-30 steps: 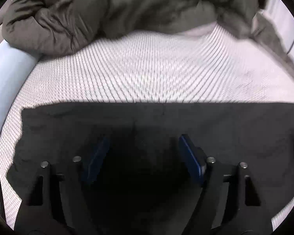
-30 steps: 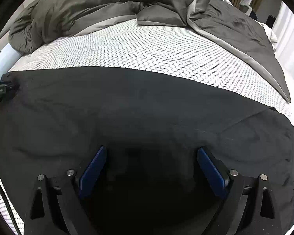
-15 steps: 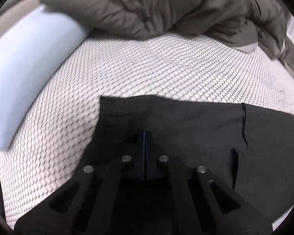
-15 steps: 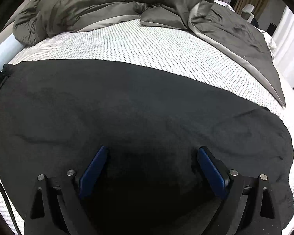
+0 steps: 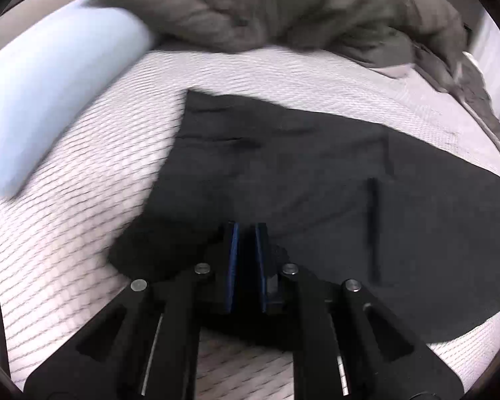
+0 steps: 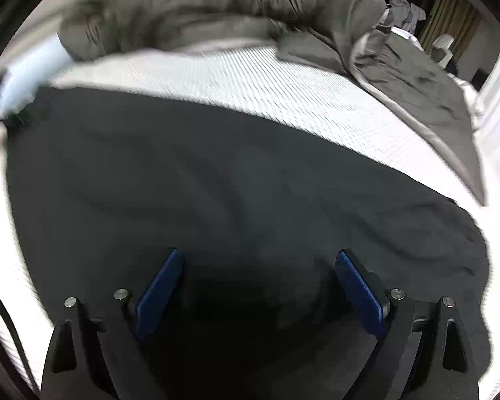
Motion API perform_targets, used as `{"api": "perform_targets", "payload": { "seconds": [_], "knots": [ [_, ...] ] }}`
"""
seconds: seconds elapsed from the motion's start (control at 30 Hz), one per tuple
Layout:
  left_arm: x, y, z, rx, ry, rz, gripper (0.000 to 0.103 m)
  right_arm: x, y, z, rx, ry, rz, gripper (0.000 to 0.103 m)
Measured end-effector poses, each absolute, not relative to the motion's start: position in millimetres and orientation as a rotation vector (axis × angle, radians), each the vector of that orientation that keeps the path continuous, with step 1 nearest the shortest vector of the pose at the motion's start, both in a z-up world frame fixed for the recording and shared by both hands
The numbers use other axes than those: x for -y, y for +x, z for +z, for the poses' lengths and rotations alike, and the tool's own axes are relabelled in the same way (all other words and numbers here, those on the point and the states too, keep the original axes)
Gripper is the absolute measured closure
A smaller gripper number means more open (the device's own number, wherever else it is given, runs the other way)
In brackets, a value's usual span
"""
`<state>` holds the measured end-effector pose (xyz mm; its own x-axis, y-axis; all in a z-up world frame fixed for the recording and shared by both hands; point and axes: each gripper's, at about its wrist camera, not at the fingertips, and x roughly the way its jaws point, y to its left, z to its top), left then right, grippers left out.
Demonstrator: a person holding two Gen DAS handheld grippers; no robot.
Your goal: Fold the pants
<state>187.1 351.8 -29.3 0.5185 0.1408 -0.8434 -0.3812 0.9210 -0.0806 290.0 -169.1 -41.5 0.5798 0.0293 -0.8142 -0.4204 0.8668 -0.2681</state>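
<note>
1. The black pants (image 5: 316, 173) lie flat on the bed (image 5: 100, 173), their long axis running along the near edge.
2. Left gripper (image 5: 246, 263): fingers nearly together and opening, over the pants' left end; whether cloth sits between them cannot be told.
3. Right gripper (image 6: 260, 283): fingers wide apart, empty, above the garment's middle.
4. Judgement: the left hand is nearer the end to be folded over.

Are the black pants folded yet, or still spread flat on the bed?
Mostly spread: the black pants lie flat across the white mattress, no layer doubled over. Only the edge at the left gripper is bunched up.
</note>
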Motion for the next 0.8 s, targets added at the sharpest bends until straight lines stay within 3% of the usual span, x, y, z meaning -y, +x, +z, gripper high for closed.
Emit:
{"api": "perform_targets", "payload": {
  "seconds": [0.13,0.27,0.4,0.43,0.63,0.8],
  "knots": [
    [-337,161,-15,-0.965,-0.255,0.324,0.093,205,289,-46,-0.945,-0.370,0.296,0.008],
    [-253,148,2,-0.909,-0.238,0.159,0.088,201,266,-30,-0.899,-0.378,0.327,0.008],
    [-162,166,8,-0.869,-0.208,0.035,0.041,163,238,-15,-0.838,-0.353,0.493,0.008],
    [-135,170,7,-0.859,-0.211,-0.005,0.037,154,235,-16,-0.846,-0.344,0.530,0.008],
    [-22,197,-33,-0.940,-0.071,-0.119,0.035,156,238,-42,-0.919,-0.434,0.517,0.008],
    [-15,195,-41,-0.935,-0.032,-0.114,0.027,266,253,-45,-0.952,-0.368,0.283,0.008]
  ]
}}
